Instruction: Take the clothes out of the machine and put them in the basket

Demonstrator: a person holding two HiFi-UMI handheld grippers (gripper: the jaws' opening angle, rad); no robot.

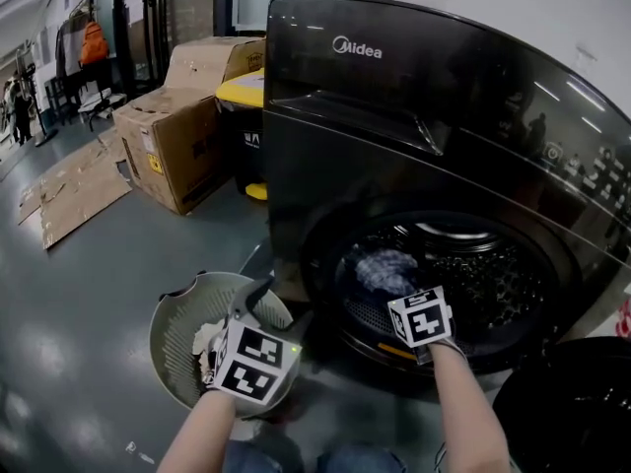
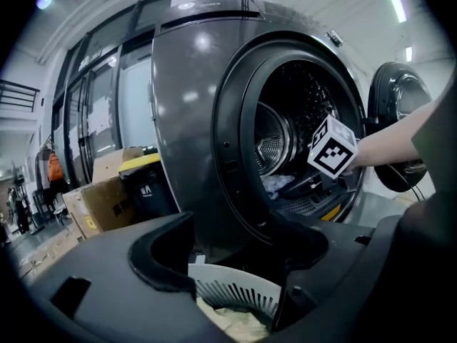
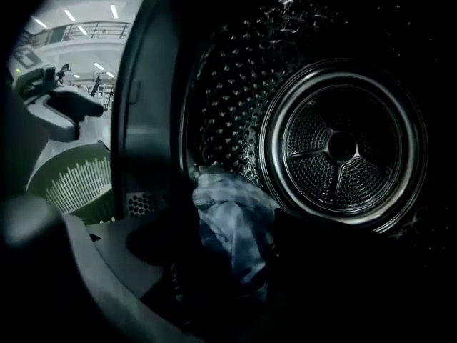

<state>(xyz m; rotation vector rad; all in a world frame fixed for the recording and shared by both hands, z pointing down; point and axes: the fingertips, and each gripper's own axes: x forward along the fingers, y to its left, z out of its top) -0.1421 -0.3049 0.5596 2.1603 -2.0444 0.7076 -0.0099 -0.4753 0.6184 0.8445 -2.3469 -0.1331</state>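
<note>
**Head view:** washer point(image 1: 414, 116) fills the right half, w/ its door point(image 1: 577, 412) swung open at 4 o'clock. The drum point(image 1: 493, 274) is dark. A blue cloth point(image 1: 386, 269) lies inside it, on the 9 o'clock side of the opening. R gripper point(image 1: 412, 305) is at the drum mouth, just 5 o'clock of the cloth. The basket point(image 1: 168, 313) sits on the floor at 8 o'clock of the drum, w/ a pale cloth point(image 1: 205, 343) in it. L gripper point(image 1: 271, 308) hangs over the basket's 3 o'clock rim. Boxes point(image 1: 182, 136) and a yellow-lid bin point(image 1: 242, 92) stand at 10–11 o'clock.

**Left gripper view:** jaws apart, nothing between the pads, so L is empty. Basket rim and pale cloth show below the gap at 6 o'clock. The drum opening is at 1 o'clock. R's marker cube is at 2 o'clock by the mouth, w/ the blue cloth just 8 o'clock of it.

**Right gripper view:** jaws apart, both very dark. The blue cloth shows in the gap, on the drum floor at 7 o'clock of the back wall. No clamp on it is visible, and I can't tell if a pad touches it. The basket is outside at 9 o'clock, w/ L above it at 10 o'clock.
</note>
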